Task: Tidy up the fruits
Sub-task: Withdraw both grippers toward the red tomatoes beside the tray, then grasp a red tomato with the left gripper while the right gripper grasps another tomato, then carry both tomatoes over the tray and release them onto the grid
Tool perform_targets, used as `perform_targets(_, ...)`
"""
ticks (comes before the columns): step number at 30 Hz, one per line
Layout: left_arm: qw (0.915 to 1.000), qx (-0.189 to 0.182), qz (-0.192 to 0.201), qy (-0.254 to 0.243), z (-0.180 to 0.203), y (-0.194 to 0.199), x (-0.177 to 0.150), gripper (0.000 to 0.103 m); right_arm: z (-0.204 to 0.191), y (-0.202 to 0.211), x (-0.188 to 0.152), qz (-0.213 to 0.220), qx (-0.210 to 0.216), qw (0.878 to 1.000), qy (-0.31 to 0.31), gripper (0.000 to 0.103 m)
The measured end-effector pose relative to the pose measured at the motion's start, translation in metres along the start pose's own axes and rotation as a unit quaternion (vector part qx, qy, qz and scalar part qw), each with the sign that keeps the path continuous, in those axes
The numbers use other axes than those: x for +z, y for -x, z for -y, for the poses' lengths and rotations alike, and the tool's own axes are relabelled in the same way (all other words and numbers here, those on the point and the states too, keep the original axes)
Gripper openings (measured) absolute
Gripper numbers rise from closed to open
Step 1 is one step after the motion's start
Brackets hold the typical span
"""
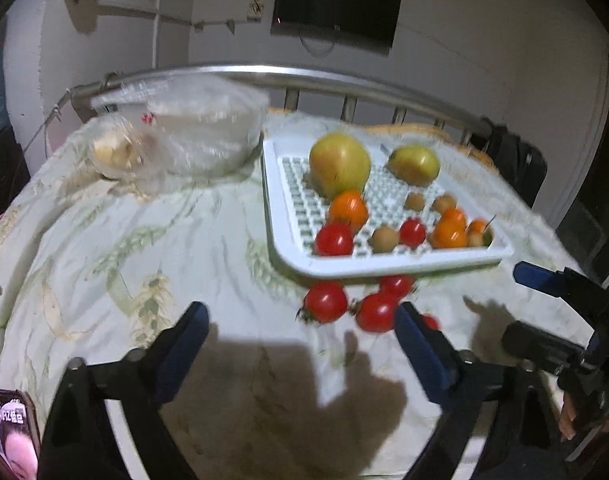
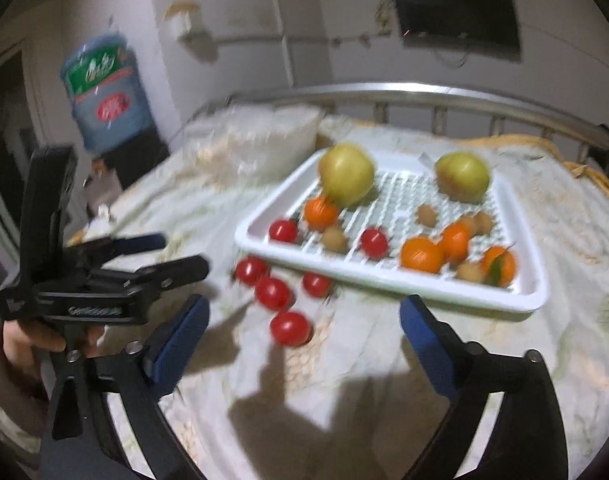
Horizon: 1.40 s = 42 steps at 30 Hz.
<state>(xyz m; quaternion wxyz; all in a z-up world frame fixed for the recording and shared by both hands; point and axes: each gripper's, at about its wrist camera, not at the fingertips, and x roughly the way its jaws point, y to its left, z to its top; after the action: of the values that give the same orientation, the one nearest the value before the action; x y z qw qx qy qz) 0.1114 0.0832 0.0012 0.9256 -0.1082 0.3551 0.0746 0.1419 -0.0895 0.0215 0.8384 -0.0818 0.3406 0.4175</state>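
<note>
Both tongs are hanging wide and empty over the bed (image 1: 104,240), nothing between the pads. Left tongs (image 1: 300,324) are pointing at the loose cherry tomatoes (image 1: 325,302) lying on the floral sheet just in front of the white slotted tray (image 1: 288,216); right tongs (image 2: 304,320) are framing the nearest cherry tomato (image 2: 290,328). The tray is already carrying two apples (image 2: 346,174), small oranges (image 2: 421,255), brownish longan-like fruits and a few tomatoes. Likely step: picking up the strays and sorting them into the tray. To do it well, taking one tomato per tongs, centring it between the blue pads, closing gently since the skin is splitting easily and the soft sheet is letting round fruit roll. Frames are blurring, so exact contact is unclear.
</note>
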Motion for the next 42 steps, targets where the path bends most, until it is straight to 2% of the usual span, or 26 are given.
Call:
perform_targets(4, 0.9995, 0.001, -0.031, -0.003, -0.002, -0.023, -0.003, 0.079, -0.002, -0.025, -0.005, -0.044, 0.01, 0.999, 0.007, 0.079)
perform_targets(7, 0.9988, -0.001, -0.045, -0.019, 0.001, -0.034, -0.003, 0.07, -0.003, -0.04, -0.007, -0.073, 0.011, 0.997, 0.013, 0.068)
perform_targets(11, 0.9975, -0.004, -0.064, -0.031, 0.004, -0.046, -0.003, 0.058, -0.004, -0.052, -0.008, -0.089, 0.009, 0.996, 0.022, 0.054)
perform_targets(16, 0.997, -0.016, -0.062, -0.044, 0.011, -0.052, 0.002, 0.052, -0.004, -0.061, -0.01, -0.101, 0.011, 0.994, 0.028, 0.044)
perform_targets(19, 0.9964, -0.024, -0.067, -0.047, 0.014, -0.057, 0.004, 0.046, -0.002, -0.064, -0.011, -0.104, 0.017, 0.994, 0.024, 0.032)
perform_targets(24, 0.9967, -0.021, -0.064, -0.045, 0.015, -0.061, 0.004, 0.032, 0.0, -0.062, -0.012, -0.1, 0.023, 0.995, 0.017, 0.031)
perform_targets(33, 0.9981, -0.038, -0.043, -0.023, 0.01, -0.037, -0.003, 0.032, 0.006, -0.052, -0.016, -0.092, 0.027, 0.995, 0.002, 0.031)
perform_targets(42, 0.9986, -0.043, -0.026, -0.015, 0.018, -0.013, -0.009, 0.032, 0.025, -0.033, -0.013, -0.075, 0.038, 0.996, -0.041, 0.031)
